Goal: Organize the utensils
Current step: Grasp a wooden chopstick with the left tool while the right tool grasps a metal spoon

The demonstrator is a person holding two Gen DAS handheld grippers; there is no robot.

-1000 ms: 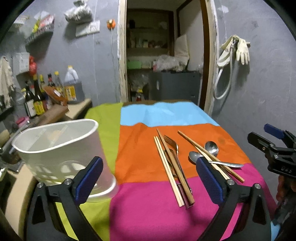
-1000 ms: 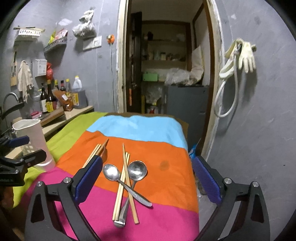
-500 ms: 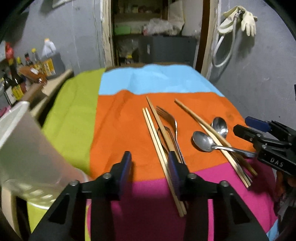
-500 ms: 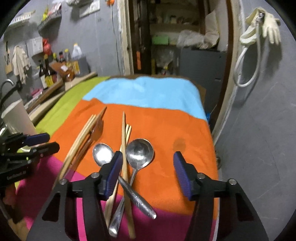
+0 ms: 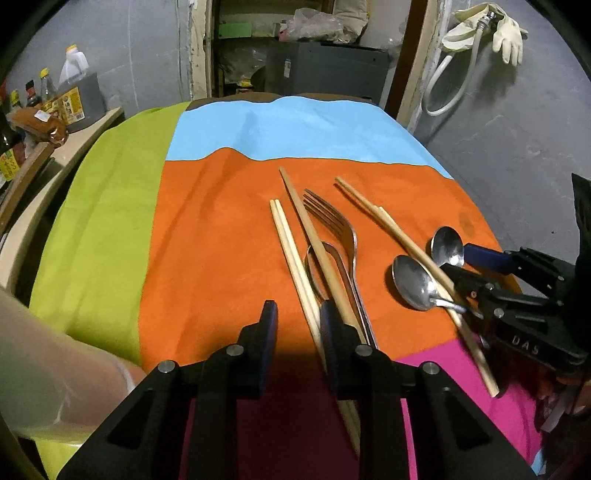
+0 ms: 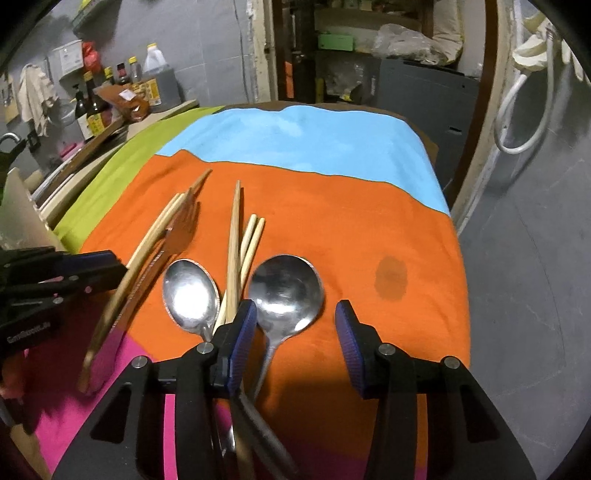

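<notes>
Utensils lie on a multicoloured cloth (image 5: 221,221). In the left wrist view a pale chopstick pair (image 5: 291,254), a darker chopstick (image 5: 314,236) and forks (image 5: 332,221) lie just ahead of my left gripper (image 5: 295,325), whose jaws are partly open and empty, low over the cloth. My right gripper (image 6: 293,321) is open around the handle of a round spoon (image 6: 286,288). An oval spoon (image 6: 190,291) and chopsticks (image 6: 234,240) lie to its left. The right gripper also shows in the left wrist view (image 5: 491,273), at the spoons (image 5: 413,280).
A white utensil holder (image 5: 44,369) stands at the left edge of the cloth. Bottles and a jug (image 6: 155,74) crowd the counter at left. A grey wall with hanging gloves (image 5: 509,29) is at right, a doorway behind the table.
Both grippers have moved forward and down to the utensils and their jaws have narrowed. The holder has slid to the left edge of the left wrist view.
</notes>
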